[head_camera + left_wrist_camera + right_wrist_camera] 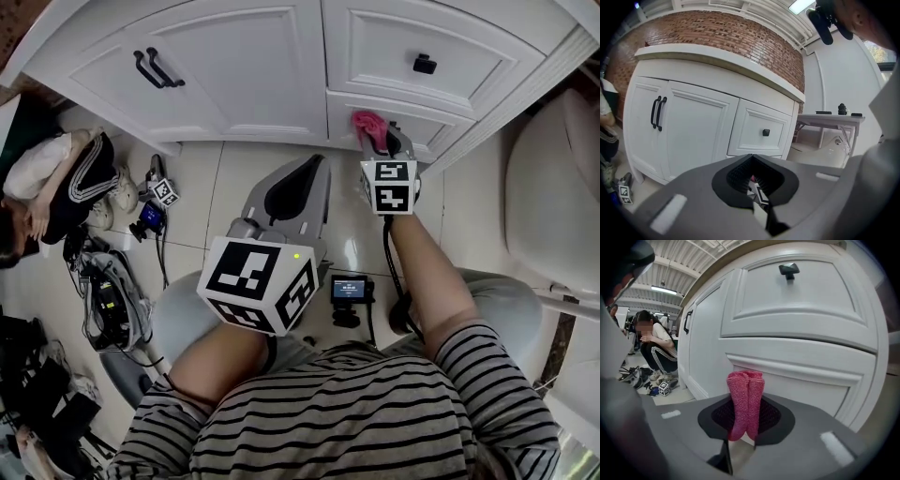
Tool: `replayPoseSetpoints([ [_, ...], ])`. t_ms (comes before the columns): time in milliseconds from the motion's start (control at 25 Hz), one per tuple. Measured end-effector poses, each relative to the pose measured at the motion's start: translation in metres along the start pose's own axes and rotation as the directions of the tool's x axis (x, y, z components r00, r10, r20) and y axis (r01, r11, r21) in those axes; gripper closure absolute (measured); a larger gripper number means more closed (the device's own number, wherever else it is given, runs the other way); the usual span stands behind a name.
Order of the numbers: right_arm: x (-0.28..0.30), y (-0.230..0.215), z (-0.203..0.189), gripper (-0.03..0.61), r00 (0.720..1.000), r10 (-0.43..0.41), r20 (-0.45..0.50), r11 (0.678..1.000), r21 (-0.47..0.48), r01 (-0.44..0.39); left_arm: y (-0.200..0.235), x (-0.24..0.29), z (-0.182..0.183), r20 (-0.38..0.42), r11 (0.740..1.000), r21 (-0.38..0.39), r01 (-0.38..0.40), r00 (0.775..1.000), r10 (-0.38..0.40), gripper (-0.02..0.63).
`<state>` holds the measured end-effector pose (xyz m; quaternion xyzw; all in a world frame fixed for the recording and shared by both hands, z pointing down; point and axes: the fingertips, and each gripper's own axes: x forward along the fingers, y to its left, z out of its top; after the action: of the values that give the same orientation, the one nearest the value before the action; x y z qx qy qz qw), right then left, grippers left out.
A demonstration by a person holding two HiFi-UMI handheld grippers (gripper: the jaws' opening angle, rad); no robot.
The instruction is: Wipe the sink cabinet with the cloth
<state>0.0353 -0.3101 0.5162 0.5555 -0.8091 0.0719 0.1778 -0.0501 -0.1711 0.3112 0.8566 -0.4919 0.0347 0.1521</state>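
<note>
The white sink cabinet [234, 66] fills the top of the head view, with two doors bearing black handles [157, 67] and a drawer with a black knob [425, 64]. My right gripper [384, 141] is shut on a folded pink cloth [746, 401], whose tip [367, 125] is at the lower drawer front near the cabinet's base. In the right gripper view the cloth stands upright between the jaws, close to the white panel [797, 352]. My left gripper [292, 192] hangs lower, away from the cabinet, jaws shut with nothing held [751, 161].
A person in striped trousers [66, 183] crouches at the left on the tiled floor, beside shoes, a marker cube [165, 192] and bags [108, 300]. A white toilet or tub [553, 197] stands at the right. A small screen device [349, 289] lies between my knees.
</note>
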Motion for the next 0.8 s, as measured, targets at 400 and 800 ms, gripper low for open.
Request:
replayPoseSetpoints([
  [400,-0.053,-0.099,-0.018,0.488,0.985,-0.174,0.005,0.975,0.142,0.172,-0.012,0.008,-0.008,-0.025,1.0,0.031,0.004,1.0,-0.003,0.621],
  [800,-0.079,-0.127,-0.062,0.486,0.955,-0.288,-0.075,0.917,0.265,0.297,-0.008,-0.003,0.005,0.012,1.0,-0.009,0.013,1.0,-0.013,0.621],
])
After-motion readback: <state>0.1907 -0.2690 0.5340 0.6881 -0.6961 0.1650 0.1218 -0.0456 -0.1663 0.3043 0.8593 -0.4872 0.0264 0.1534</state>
